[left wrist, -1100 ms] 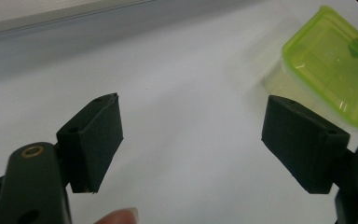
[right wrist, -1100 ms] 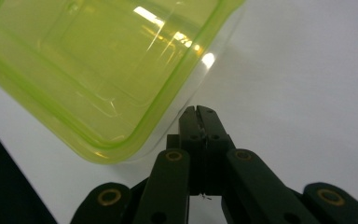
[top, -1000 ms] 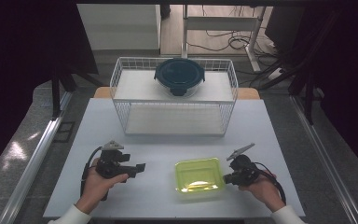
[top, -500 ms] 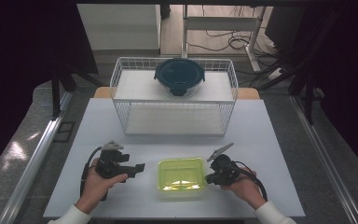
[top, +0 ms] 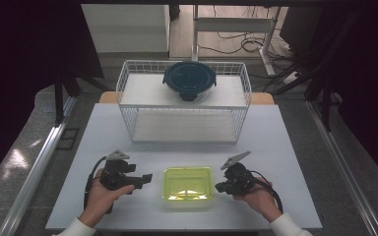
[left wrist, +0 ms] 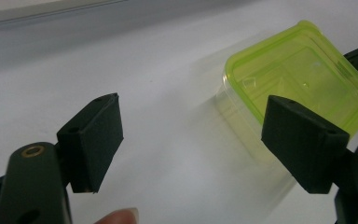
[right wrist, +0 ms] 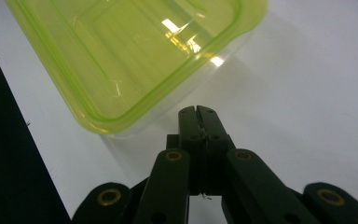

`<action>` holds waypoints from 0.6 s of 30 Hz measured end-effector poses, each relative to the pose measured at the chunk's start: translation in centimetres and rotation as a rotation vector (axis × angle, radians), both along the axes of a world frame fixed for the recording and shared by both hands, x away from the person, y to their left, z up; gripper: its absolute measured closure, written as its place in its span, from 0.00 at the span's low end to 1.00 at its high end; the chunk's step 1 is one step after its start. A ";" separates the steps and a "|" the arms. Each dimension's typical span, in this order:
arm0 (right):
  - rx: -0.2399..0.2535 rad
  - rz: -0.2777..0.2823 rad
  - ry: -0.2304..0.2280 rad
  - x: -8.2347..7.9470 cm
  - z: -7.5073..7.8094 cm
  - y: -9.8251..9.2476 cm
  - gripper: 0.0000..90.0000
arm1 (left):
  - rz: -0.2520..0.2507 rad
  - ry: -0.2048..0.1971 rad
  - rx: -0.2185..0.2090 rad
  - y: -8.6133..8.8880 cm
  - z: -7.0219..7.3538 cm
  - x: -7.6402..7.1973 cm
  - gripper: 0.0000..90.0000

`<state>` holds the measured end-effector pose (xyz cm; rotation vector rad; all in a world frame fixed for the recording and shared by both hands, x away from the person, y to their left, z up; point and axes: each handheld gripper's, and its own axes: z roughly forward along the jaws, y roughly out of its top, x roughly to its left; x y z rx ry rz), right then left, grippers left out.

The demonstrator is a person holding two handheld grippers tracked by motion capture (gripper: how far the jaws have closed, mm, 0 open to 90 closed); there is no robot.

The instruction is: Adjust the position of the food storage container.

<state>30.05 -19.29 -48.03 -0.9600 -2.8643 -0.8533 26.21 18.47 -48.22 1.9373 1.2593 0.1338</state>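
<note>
a: the fingers [right wrist: 196,122] of the right gripper [top: 225,187] are pressed flat together with nothing between them, tips just beside the 3 o'clock wall of the yellow-green container [top: 187,185]. the left gripper [top: 145,180] has its fingers [left wrist: 93,140] spread wide and empty, aimed at the container's 9 o'clock side, with bare counter between.

b: where's the container sitting?

a: lid on, flat on the white counter [top: 285,147], near the 6 o'clock edge, between the two grippers. the right one looks set to push it, not grab it.

b: what could go wrong?

a: a closed tip pressing near a rounded corner may spin the box instead of sliding it straight. the lid overhangs the clear base, so i'd guess the tip could ride up under the rim and tip it or pop the lid. the plastic is slick; it may skate further than meant.

b: and the front edge?

a: close. a push angled toward 6 o'clock could send it off the counter. the left fingers could also catch a corner rather than the flat sides if the box turns.

b: anything further out?

a: a wire basket [top: 128,98] at 12 o'clock, well apart, with a round dark-lidded container [top: 189,81] on its top shelf. no risk from here.
</note>
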 end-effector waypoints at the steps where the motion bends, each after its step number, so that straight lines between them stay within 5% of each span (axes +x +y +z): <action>1: 0.011 -0.010 -0.012 -0.1 0.3 -0.4 0.99 | 0.000 0.001 0.000 0.1 0.0 0.0 0.22; 4: 0.068 -0.055 -0.048 -0.4 0.9 -1.4 0.98 | 0.004 0.001 -0.003 0.1 0.0 -0.1 0.22; 11: 0.176 -0.092 -0.043 -1.2 1.4 -2.0 0.96 | -0.008 -0.004 -0.006 -0.5 0.1 -0.3 0.22; 12: 0.204 -0.102 -0.039 -1.2 1.4 -2.1 0.89 | -0.009 -0.003 -0.007 -0.6 0.1 -0.3 0.22; 15: 0.262 -0.201 -0.014 -1.1 1.5 -2.1 0.49 | -0.007 0.002 -0.022 -0.7 0.0 -0.6 0.22; 18: 0.351 -0.270 0.030 -1.2 1.3 -2.3 0.36 | 0.002 -0.005 -0.032 -0.8 0.2 -1.0 0.21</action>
